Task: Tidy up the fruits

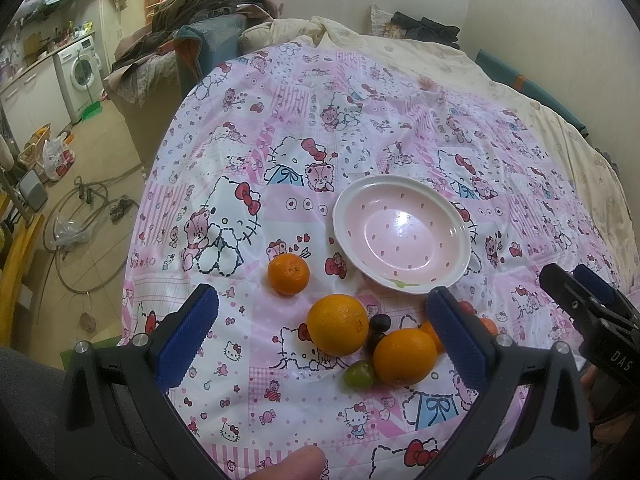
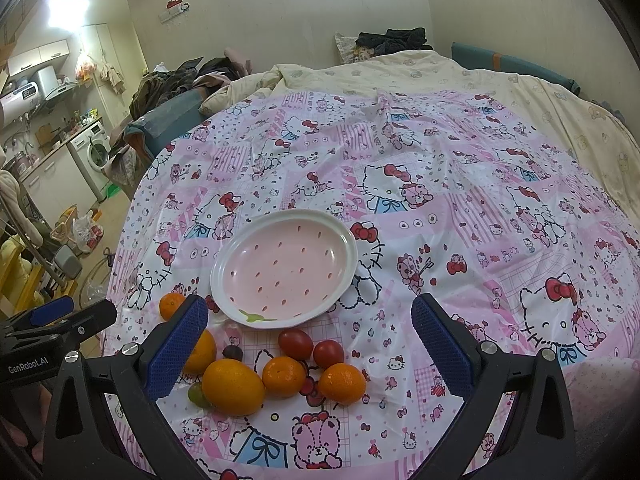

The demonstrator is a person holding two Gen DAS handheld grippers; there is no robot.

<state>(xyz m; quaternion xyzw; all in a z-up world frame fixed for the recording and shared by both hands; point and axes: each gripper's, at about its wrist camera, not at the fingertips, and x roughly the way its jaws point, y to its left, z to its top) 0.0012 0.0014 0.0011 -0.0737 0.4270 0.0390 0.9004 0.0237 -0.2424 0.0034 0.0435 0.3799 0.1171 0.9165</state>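
A pink strawberry-patterned plate (image 1: 402, 234) (image 2: 285, 270) lies empty on the Hello Kitty cloth. Below it lies a cluster of fruit: two big oranges (image 1: 338, 325) (image 1: 404, 357), a small mandarin (image 1: 289, 273) apart at the left, a dark plum (image 1: 379, 323) and a green fruit (image 1: 359, 376). The right wrist view also shows two red tomatoes (image 2: 295, 344) (image 2: 328, 354) and two mandarins (image 2: 283, 376) (image 2: 342, 383). My left gripper (image 1: 324, 344) is open above the oranges. My right gripper (image 2: 310, 344) is open above the tomatoes and holds nothing.
The cloth (image 1: 360, 128) covers a bed with a cream quilt (image 2: 400, 68) behind. At the left the bed edge drops to a floor with hoses (image 1: 80, 216), bags and a washing machine (image 1: 80, 70). Clothes are piled on a sofa (image 1: 192, 20).
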